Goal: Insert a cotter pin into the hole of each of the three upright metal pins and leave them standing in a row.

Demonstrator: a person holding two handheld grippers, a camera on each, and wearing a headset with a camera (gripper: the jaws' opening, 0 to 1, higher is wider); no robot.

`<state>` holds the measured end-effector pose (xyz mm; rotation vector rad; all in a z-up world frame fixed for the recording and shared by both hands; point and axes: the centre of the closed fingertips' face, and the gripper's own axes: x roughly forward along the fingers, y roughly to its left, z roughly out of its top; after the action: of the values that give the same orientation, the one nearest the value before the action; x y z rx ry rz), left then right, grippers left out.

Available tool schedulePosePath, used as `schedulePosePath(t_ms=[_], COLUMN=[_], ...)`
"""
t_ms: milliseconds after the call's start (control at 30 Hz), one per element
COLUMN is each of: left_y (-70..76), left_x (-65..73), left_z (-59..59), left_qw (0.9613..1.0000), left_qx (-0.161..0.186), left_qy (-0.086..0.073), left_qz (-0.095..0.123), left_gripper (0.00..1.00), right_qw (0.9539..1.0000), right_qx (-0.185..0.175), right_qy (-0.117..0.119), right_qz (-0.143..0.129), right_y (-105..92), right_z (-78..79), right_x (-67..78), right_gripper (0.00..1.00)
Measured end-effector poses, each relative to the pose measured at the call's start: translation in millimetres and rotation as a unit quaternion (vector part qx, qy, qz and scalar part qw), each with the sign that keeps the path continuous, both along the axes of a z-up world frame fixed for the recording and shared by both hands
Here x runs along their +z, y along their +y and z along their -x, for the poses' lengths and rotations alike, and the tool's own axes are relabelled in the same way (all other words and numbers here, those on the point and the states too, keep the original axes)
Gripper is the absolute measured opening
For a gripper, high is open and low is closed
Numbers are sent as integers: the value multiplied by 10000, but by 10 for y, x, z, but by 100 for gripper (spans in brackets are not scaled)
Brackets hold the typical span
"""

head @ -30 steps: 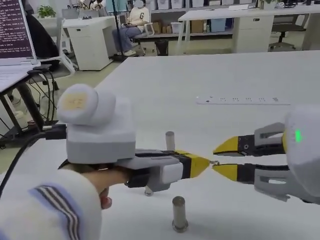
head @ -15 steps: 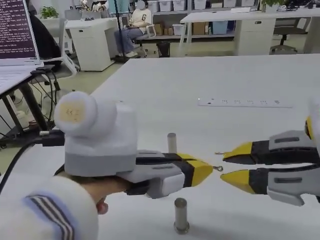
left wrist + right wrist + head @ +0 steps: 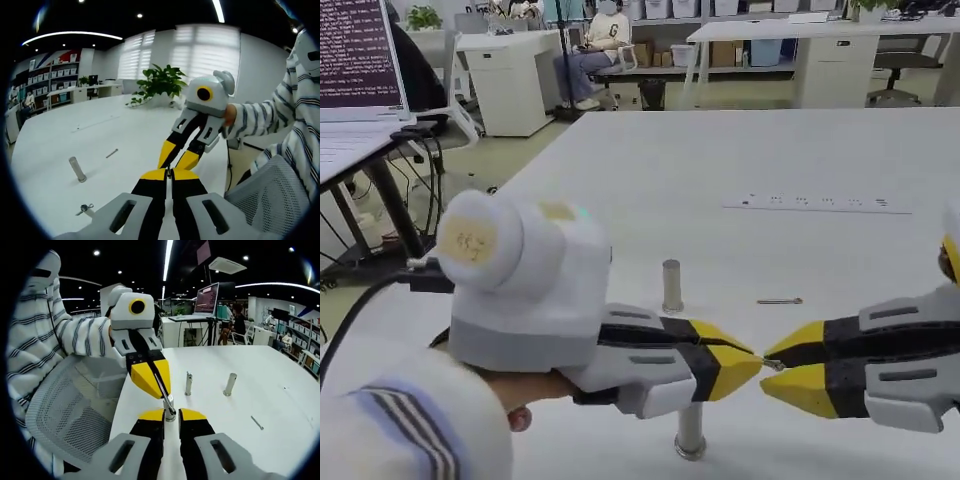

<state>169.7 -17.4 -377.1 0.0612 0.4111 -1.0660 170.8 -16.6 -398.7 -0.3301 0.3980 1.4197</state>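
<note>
My left gripper (image 3: 745, 366) is shut on a thin cotter pin (image 3: 770, 363) that sticks out of its yellow tips toward my right gripper (image 3: 778, 368). The right gripper's jaws stand a little apart on either side of the pin's free end (image 3: 170, 409). One upright metal pin (image 3: 671, 285) stands behind the grippers and another (image 3: 690, 437) below the left gripper. In the left gripper view an upright pin (image 3: 76, 169) stands bare, and a nearer one (image 3: 86, 208) seems to carry a cotter pin through its top. Two upright pins (image 3: 188, 383) (image 3: 230, 384) stand beyond the right gripper's jaws.
A loose cotter pin (image 3: 780, 300) lies on the white table (image 3: 770, 160) right of the far upright pin. A white power strip (image 3: 817, 203) lies further back. A laptop (image 3: 360, 60) stands on a side desk at the left. A mesh chair (image 3: 65, 420) sits at the table's near edge.
The right gripper drew back from the held cotter pin, then came in again onto its free end with its jaws narrower. The left gripper kept its hold. The head view shifted.
</note>
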Motion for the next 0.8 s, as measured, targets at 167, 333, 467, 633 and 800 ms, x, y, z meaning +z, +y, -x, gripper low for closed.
schedulePosePath(t_ms=[167,333,467,633,800], left_y=[-16,5,24,93,129], left_x=[-52,-80,-94,-145,-180], left_z=[81,136,182,266,318], left_qw=[9996,9992,9986,9980,9979], left_qx=[-252,-388,-518,-629,-636], left_qy=[-51,2,-2,75,127], left_qz=[-62,-36,-59,-50,-92], left_gripper=[0,0,0,0,0], right_qw=[9998,9994,9990,9982,9972], right_qx=[163,292,349,515,680], right_qy=[103,143,251,290,262], right_qz=[57,138,140,68,148], right_y=[18,28,44,78,125], right_z=[111,192,236,315,370], right_x=[-47,-70,-77,-65,-74], right_gripper=[0,0,0,0,0])
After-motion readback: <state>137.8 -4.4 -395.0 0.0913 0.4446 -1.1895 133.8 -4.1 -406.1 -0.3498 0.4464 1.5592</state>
